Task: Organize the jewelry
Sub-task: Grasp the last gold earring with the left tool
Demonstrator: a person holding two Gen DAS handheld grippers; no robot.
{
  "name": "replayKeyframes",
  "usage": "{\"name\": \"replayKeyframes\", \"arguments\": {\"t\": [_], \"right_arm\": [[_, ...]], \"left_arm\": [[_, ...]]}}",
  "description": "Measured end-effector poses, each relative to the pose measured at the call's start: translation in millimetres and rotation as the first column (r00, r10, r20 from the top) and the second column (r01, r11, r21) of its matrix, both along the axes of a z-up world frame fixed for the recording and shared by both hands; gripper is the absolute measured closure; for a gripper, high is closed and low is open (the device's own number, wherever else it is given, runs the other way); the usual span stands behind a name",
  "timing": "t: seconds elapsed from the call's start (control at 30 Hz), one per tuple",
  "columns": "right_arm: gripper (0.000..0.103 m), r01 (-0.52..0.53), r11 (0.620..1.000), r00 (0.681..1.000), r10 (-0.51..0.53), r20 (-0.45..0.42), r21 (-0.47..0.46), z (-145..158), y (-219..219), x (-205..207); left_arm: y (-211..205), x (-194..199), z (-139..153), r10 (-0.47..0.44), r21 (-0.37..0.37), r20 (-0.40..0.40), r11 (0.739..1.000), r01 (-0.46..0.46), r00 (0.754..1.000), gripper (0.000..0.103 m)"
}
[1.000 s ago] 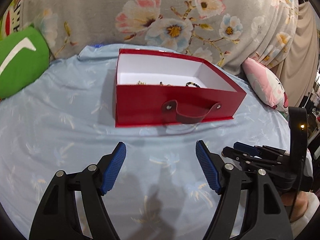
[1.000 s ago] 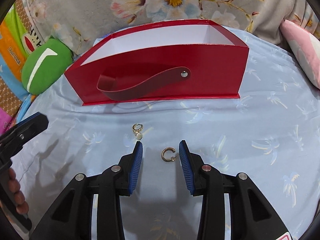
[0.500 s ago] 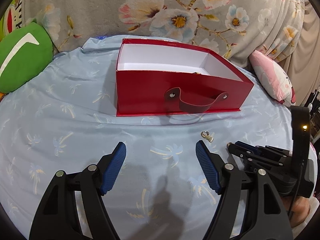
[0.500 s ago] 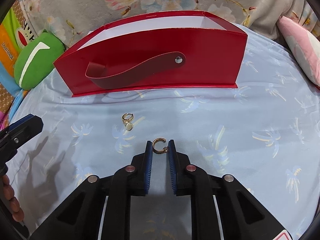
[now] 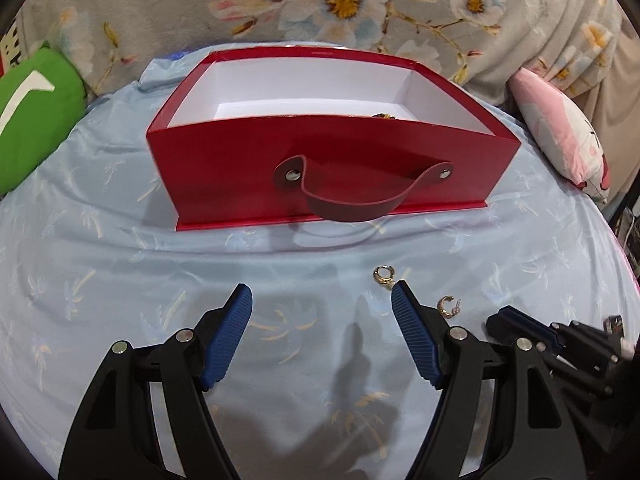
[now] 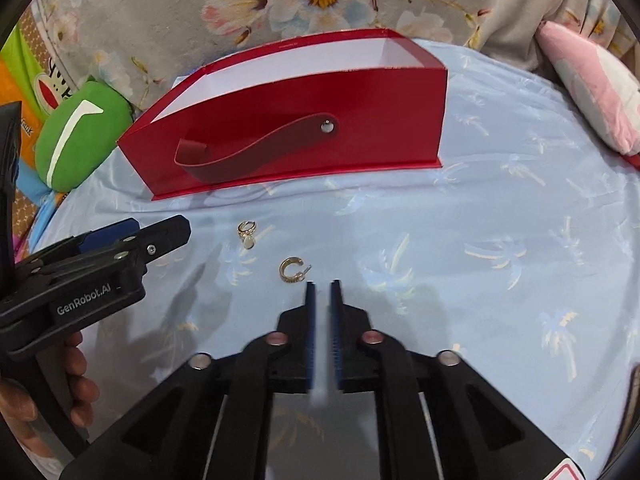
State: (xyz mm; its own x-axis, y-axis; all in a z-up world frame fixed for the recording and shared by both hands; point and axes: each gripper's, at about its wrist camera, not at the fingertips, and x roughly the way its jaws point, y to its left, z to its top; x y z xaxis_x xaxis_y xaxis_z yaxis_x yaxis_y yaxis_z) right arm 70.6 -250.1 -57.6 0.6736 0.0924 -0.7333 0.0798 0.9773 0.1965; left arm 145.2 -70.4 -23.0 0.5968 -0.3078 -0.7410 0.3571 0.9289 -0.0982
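— Where does the left wrist view sit?
— Low over the blue sheet point(image 5: 100, 280), looking forward and down along its own fingers at the red box point(image 5: 328, 168), near and almost square-on.
— And the right wrist view?
— Equally low, facing the same box point(image 6: 304, 148) from further right, so its front runs aslant.
— What do they share?
— The box, both earrings on the sheet, the green cushion point(image 6: 80, 136), the floral cloth point(image 5: 320, 4) behind; each also catches the other gripper.
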Motion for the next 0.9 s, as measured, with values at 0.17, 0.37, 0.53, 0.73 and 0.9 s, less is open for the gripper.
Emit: {"name": "replayKeyframes", "arguments": {"t": [0.17, 0.37, 0.53, 0.73, 0.9], "right_arm": [[0.078, -0.019, 1.000, 1.000, 0.019, -0.009, -0.018, -6, 15, 15], [0.078, 0.002, 0.997, 1.000, -0.003, -0.011, -0.079, -9, 26, 28], [0.087, 0.022, 0.995, 1.000, -0.024, -0.011, -0.101, -9, 25, 27], [0.087, 0.063, 0.995, 0.998, -0.062, 0.011, -0.076, -1, 12, 14], [0.087, 0.110, 0.992, 0.993, -0.108, 0.038, -0.056, 10, -7, -5]], "left_arm": [[14, 2, -6, 0.063, 0.035, -0.011, 0.997, -0.062, 0.998, 0.033], [24, 4, -8, 0.102, 0.052, -0.014, 0.994, -0.101, 0.995, 0.033], [20, 4, -7, 0.095, 0.055, -0.010, 0.994, -0.094, 0.995, 0.033], [2, 4, -7, 0.062, 0.058, -0.019, 0.996, -0.061, 0.998, 0.033], [-29, 5, -6, 0.007, 0.060, -0.015, 0.998, -0.006, 1.000, 0.030]]}}
